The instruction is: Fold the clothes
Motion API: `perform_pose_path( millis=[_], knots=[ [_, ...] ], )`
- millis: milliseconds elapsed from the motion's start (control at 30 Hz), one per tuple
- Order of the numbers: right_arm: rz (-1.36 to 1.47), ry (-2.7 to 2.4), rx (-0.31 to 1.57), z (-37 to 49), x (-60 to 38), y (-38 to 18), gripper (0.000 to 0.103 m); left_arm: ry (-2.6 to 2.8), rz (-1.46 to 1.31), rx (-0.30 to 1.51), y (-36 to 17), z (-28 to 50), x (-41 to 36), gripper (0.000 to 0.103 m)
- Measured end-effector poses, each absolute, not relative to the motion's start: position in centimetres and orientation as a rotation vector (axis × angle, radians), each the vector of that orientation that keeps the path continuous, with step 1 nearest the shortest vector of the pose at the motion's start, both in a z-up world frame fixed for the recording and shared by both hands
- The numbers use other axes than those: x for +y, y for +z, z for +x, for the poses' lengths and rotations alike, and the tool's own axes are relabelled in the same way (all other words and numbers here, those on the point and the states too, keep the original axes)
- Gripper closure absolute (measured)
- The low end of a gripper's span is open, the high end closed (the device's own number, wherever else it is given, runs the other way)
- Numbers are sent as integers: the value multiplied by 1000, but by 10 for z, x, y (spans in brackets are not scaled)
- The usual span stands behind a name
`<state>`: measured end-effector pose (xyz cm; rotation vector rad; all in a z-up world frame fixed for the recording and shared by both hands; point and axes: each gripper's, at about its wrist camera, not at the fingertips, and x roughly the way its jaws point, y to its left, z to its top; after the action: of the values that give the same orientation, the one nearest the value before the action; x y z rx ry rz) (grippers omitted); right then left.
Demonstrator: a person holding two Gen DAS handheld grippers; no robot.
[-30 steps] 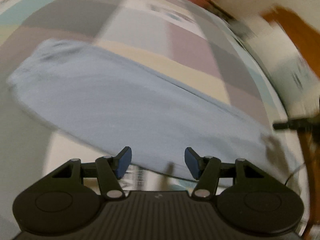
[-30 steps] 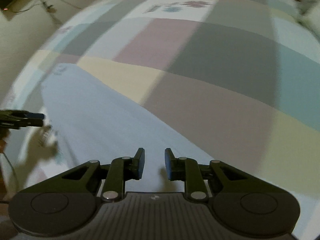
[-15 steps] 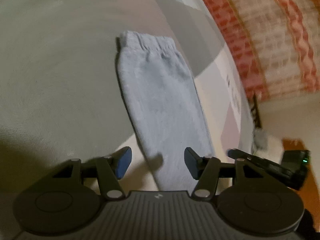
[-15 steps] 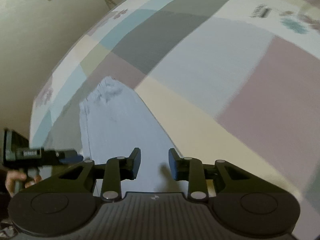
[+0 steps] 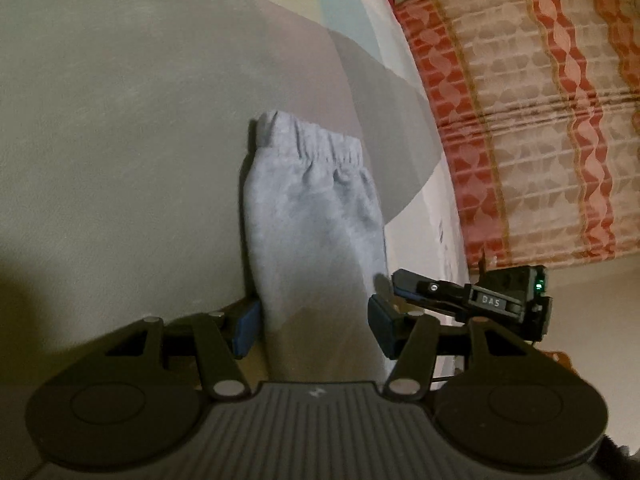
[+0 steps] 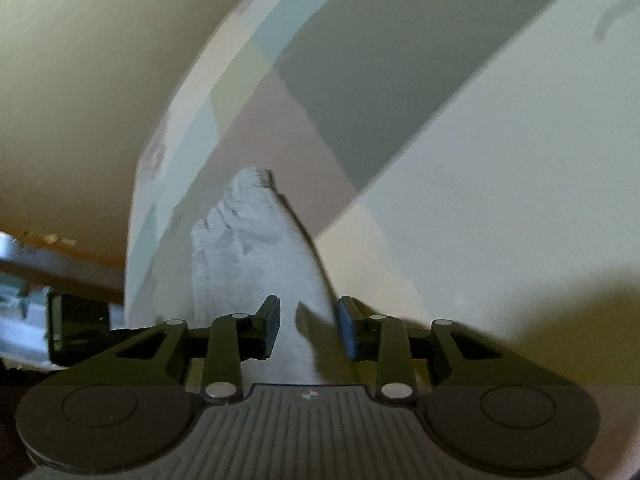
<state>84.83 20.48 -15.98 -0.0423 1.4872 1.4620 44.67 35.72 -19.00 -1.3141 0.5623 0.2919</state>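
As both grippers line up at the near end of the folded blue trousers (image 5: 312, 216), left gripper (image 5: 314, 326) gaping, right gripper (image 6: 306, 330) just widened, both empty, the next fold looks due

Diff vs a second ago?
Both grippers swung to the near end of the blue garment. Right gripper jaws have just been opening, cloth between them, not pinched. Left gripper straddles the cloth, equally wide, nothing grasped. Garment lies flat on the patchwork bedspread as before.
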Motion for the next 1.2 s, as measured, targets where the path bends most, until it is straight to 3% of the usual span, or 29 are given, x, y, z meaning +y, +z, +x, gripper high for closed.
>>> perform_pose_path(
  millis=[267, 333, 367, 400, 433, 900, 1100, 1200],
  knots=[
    [-40, 1554, 1493, 842, 237, -164, 65, 269, -1276, 496, -191, 459, 375, 48],
    [-35, 1548, 1482, 842, 236, -165, 70, 292, -1281, 492, -197, 456, 378, 69],
    [-47, 1531, 1467, 841, 233, -162, 85, 308, -1285, 495, -200, 455, 380, 77],
    [-77, 1516, 1444, 838, 230, -158, 94, 324, -1289, 499, -203, 453, 382, 98],
    [-114, 1507, 1416, 834, 230, -154, 94, 333, -1290, 505, -203, 456, 383, 101],
    [-177, 1320, 1101, 862, 171, -67, 94, 118, -982, 489, -142, 531, 388, 102],
    [-159, 1191, 1155, 869, 159, -95, 78, 228, -903, 604, -149, 519, 394, 101],
    [-120, 1160, 1151, 858, 137, -93, 74, 266, -825, 677, -145, 512, 401, 95]
  ],
)
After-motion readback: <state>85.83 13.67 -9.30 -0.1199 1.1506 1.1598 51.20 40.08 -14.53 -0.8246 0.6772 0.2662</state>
